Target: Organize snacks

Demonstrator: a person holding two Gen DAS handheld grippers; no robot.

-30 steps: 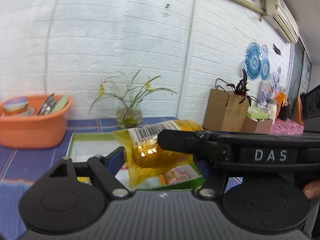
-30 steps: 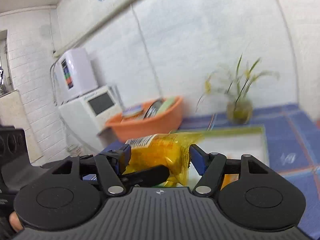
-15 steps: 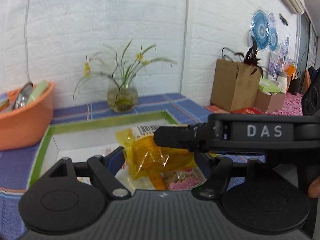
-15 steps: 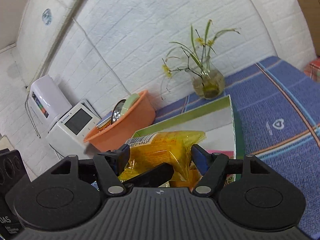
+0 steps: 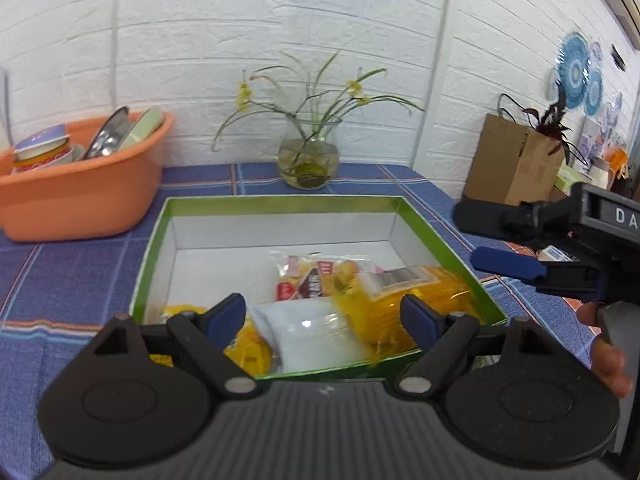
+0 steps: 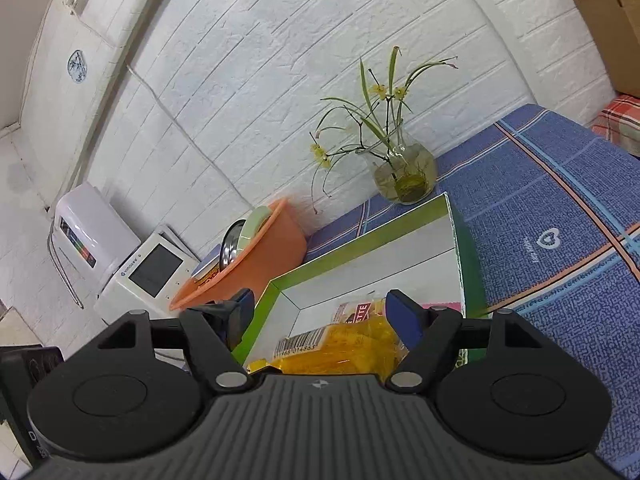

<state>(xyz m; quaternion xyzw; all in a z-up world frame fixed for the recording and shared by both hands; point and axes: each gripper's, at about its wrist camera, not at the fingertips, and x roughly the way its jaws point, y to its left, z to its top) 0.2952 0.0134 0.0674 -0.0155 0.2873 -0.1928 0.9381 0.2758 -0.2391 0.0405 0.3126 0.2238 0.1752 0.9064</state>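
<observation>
A green box with a white inside stands on the blue tablecloth. Several snack packets lie in it. A yellow packet with a barcode rests against the right wall, beside a white packet and a red-brown one. My left gripper hovers over the box's near edge; its jaws are opening and nothing is pressed between them. My right gripper is open at the box's right side. In the right wrist view the right gripper stands wide above the yellow packet, pads clear of it.
An orange basin with dishes sits left of the box. A glass vase with flowers stands behind it by the white brick wall. A cardboard bag with a plant is beyond the table's right edge. A white appliance sits left of the basin.
The yellow packet was up in the air between both grippers' jaws; it now lies in the box. Both grippers have opened wider, and the right one has drawn off to the right.
</observation>
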